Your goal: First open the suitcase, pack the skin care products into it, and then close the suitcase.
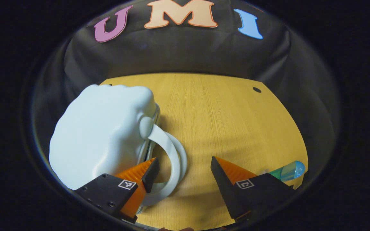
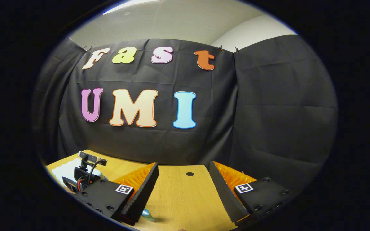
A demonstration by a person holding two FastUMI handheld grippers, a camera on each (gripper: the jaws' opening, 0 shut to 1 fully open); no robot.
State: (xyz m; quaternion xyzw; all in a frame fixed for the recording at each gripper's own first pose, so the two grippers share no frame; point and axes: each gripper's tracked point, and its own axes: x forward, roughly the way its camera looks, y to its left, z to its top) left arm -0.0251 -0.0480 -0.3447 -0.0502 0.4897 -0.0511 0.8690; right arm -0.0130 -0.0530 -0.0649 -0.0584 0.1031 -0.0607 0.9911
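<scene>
- Right now I am holding the left claw (image 1: 182, 168) wide apart over the worktop (image 1: 223, 115), gripping nothing.
- Its one finger is sitting against the white handle (image 1: 169, 150) of the pale blue suitcase (image 1: 101, 134), which is lying shut on the worktop.
- Beside its other finger, away from the suitcase, a teal skin care tube (image 1: 289, 170) is lying.
- I am keeping the right claw (image 2: 183, 183) wide too, and seeing the suitcase (image 2: 63, 171) well off.
</scene>
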